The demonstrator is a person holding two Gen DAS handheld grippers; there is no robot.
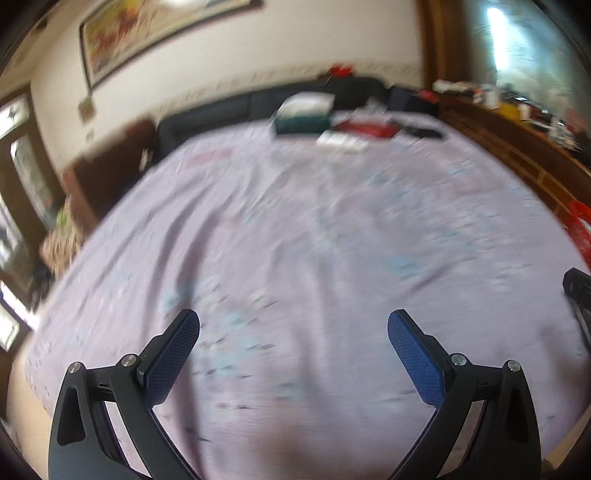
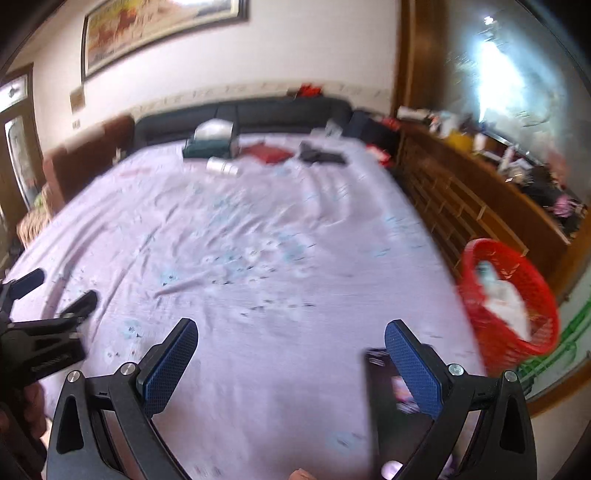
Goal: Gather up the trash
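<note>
Hovering over the bed (image 2: 277,258), both the left claw (image 1: 293,332) and the right claw (image 2: 291,332) wide apart, empty; risks missing red basket (image 2: 509,302) right of claw, given blur.

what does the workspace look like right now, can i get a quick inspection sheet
surface: bed with a wrinkled lilac sheet, middle bare
job's things: red basket off the bed's right edge, holding white trash; dark wrapper near the right gripper
clutter: green box, white can, red packet, black item at the far end
grippers: left gripper open, empty; right gripper open, empty
cables: nothing seen
surroundings: framed picture, wooden cabinet
</note>
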